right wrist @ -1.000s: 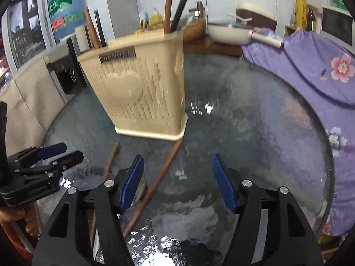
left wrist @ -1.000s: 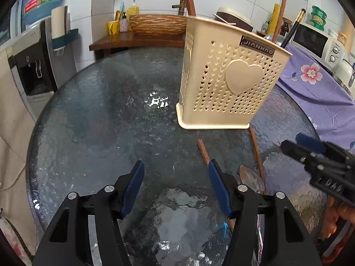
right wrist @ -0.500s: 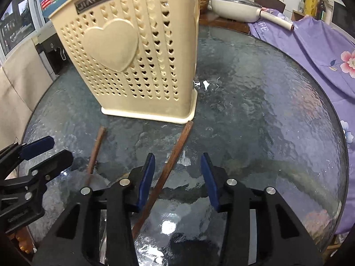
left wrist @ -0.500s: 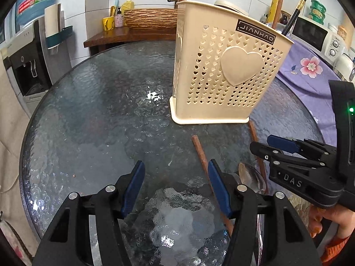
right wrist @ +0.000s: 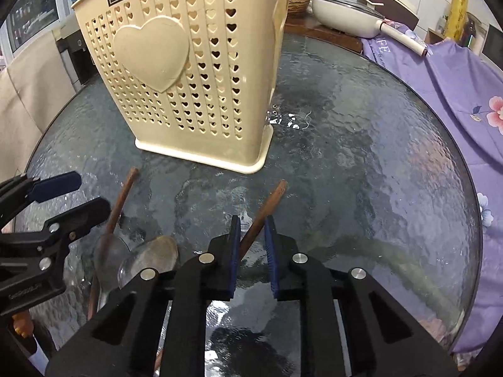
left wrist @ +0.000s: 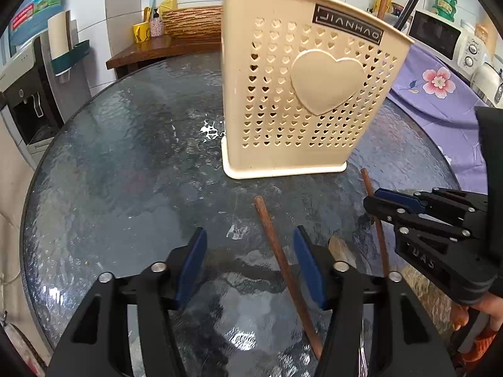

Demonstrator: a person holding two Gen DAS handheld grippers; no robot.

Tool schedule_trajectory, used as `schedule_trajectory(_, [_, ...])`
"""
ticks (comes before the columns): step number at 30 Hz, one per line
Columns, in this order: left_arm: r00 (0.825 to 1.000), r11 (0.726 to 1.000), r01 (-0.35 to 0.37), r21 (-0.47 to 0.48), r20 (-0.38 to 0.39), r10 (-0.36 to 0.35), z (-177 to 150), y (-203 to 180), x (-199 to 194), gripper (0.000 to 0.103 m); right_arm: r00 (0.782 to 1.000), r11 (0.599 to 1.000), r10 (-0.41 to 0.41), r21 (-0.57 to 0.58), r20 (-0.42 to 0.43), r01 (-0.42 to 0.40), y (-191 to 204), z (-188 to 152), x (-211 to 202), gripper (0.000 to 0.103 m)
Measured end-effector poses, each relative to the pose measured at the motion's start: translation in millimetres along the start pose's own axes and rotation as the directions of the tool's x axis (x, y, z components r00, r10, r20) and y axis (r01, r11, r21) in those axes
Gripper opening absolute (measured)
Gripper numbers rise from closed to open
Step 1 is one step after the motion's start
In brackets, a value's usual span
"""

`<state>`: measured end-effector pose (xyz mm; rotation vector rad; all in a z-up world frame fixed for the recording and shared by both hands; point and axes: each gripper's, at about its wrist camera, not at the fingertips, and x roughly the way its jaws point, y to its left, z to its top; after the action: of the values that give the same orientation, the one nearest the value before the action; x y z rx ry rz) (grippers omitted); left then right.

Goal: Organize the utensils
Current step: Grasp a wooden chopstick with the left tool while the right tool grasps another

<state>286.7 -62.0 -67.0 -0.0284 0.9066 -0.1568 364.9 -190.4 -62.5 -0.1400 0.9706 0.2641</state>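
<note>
The right gripper (right wrist: 252,224) has just been closing, and its blue pads now clamp the wooden handle (right wrist: 263,210) that lay loose between wide jaws a second ago. The handle runs up and away from the pads, its tip pointing at the holder. This reads as the grasp being made; lifting the spoon and dropping it in the holder would come next.

The left gripper (left wrist: 250,259) has narrowed a little but stands about half open and holds nothing. A second handle (left wrist: 276,251) lies just inside its right pad, not pinched. In the right wrist view that handle leads down to a spoon bowl (right wrist: 110,251), left of the right gripper, with another bowl (right wrist: 151,259) beside it; the two utensils lie close together, so lifting one may nudge the other.

Ahead of both grippers the cream holder (left wrist: 301,94) stands upright on the glass table (left wrist: 110,172), now nearer in both views than a second ago. Chopsticks (left wrist: 408,0) already stick out of its top
</note>
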Motion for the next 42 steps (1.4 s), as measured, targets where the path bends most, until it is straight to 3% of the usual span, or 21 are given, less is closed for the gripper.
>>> schedule_trajectory(7, [0.999,1.0,0.001,0.025,-0.041,0.0,4.4,-7.8,16.1,0.039,1.0,0.999,-0.012,-0.034,-0.009,0.012,-1.0,-0.5,-0.7,0.011])
schedule_trajectory(14, [0.999,0.999,-0.034,0.04,-0.033,0.035,5.7,-10.1,17.7,0.023,1.0,1.0,-0.015,-0.019,-0.009,0.014,-2.9,2.5,1.3,0.011])
schedule_trajectory(22, [0.998,0.997,-0.056,0.061,-0.026,0.058,7.2,-15.3,20.9,0.02,0.999,0.999,-0.031,0.032,0.011,0.03,2.6,7.0,4.9,0.011])
schedule_trajectory(28, [0.997,0.996,-0.07,0.062,-0.016,0.071,5.6,-14.8,20.9,0.011,0.999,0.999,-0.029,0.043,0.019,0.028,3.6,5.9,4.5,0.011])
schedule_trajectory(42, [0.999,1.0,-0.029,0.01,-0.02,0.029,5.4,0.6,18.5,0.007,1.0,0.997,-0.003,0.076,0.029,0.001,-4.3,3.1,4.1,0.008])
